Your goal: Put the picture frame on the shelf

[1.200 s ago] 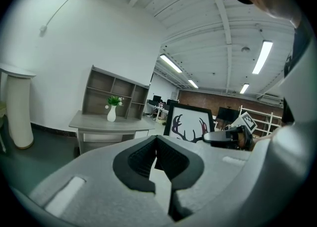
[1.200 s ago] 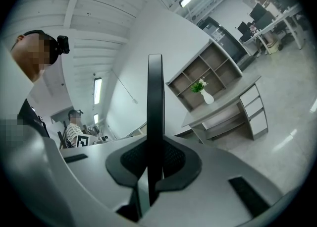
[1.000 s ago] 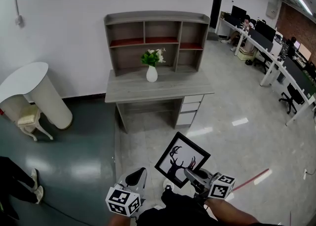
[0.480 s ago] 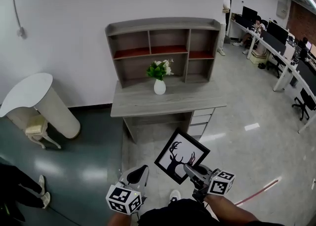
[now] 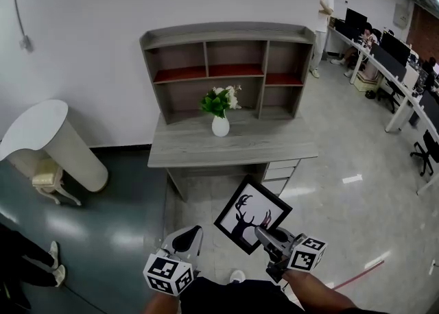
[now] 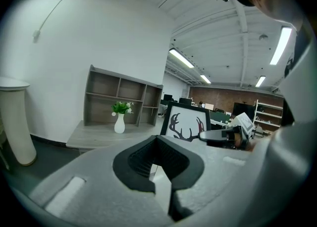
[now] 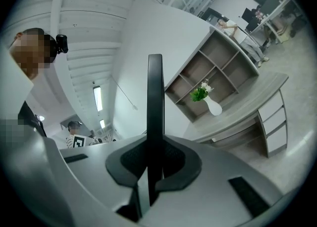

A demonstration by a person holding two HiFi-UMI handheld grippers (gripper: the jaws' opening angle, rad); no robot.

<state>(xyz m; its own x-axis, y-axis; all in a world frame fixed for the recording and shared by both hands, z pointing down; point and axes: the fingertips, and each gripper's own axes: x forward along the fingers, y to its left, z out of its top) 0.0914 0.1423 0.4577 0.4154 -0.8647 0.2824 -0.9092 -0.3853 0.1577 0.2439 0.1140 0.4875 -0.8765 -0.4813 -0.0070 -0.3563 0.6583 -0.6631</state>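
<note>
One step done: right gripper (image 5: 265, 236) pinches picture frame (image 5: 248, 211); left gripper (image 5: 191, 233) pressed together, empty. Placement pending; shelf (image 5: 226, 31) at 12 o'clock, well apart.

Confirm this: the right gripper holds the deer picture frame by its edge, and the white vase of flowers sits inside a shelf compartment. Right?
Not quite. The right gripper does hold the picture frame by its edge, but the white vase stands on the desk top, below the shelf compartments, not inside one. The head view shows it.
</note>
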